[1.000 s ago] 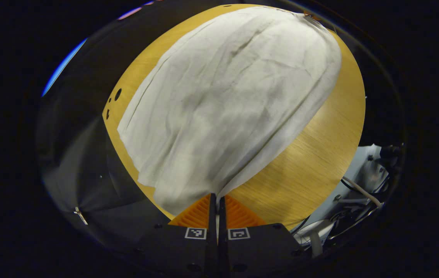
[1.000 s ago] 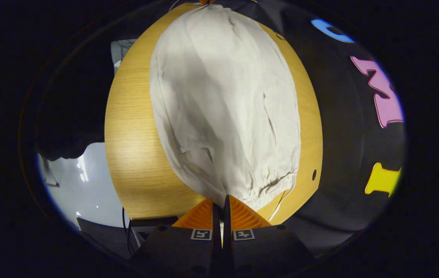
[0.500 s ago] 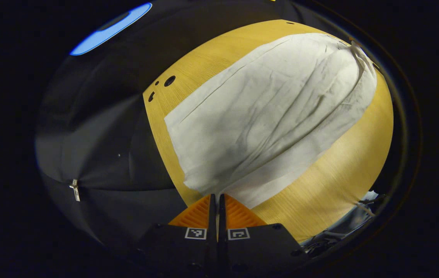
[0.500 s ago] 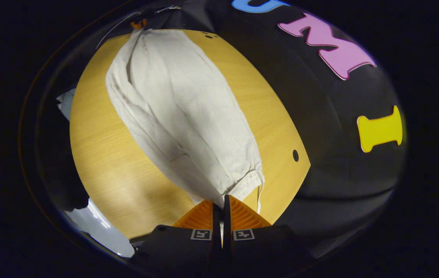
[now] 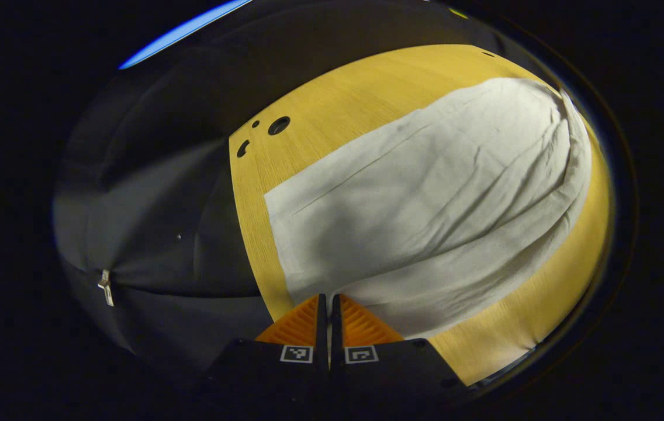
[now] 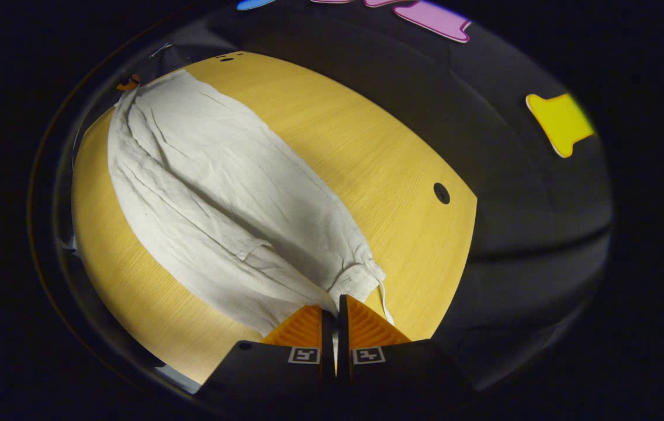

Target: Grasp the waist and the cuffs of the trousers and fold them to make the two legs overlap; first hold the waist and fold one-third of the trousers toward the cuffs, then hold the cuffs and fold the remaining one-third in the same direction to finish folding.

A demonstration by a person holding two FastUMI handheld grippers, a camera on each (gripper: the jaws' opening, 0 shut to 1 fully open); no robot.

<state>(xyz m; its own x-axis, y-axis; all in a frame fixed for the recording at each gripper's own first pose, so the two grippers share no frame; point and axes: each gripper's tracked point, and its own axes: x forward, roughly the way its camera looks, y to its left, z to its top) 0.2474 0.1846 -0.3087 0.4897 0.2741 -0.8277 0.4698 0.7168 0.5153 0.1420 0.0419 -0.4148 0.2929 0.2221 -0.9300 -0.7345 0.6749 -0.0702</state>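
Observation:
The off-white trousers (image 5: 425, 199) lie lengthwise on the wooden table (image 5: 332, 111), one leg folded over the other. My left gripper (image 5: 328, 301) is shut on the cuff end at the table's near edge. In the right gripper view the same trousers (image 6: 209, 193) stretch away from the gathered waistband (image 6: 361, 275), and my right gripper (image 6: 335, 304) is shut on that waist. A thin drawstring (image 6: 383, 298) hangs beside it. At the far end of the cloth a small part of the left gripper (image 6: 127, 83) shows at the cuffs.
The tabletop has round holes near its corners (image 5: 278, 125) (image 6: 441, 193). Black booth cloth (image 5: 156, 222) surrounds the table on the far sides. Bare wood (image 6: 367, 158) lies beside the trousers toward the wall.
Both grippers have come down and swung with the cloth. The trousers, held up taut a second ago, now lie flatter on the table with the legs overlapping.

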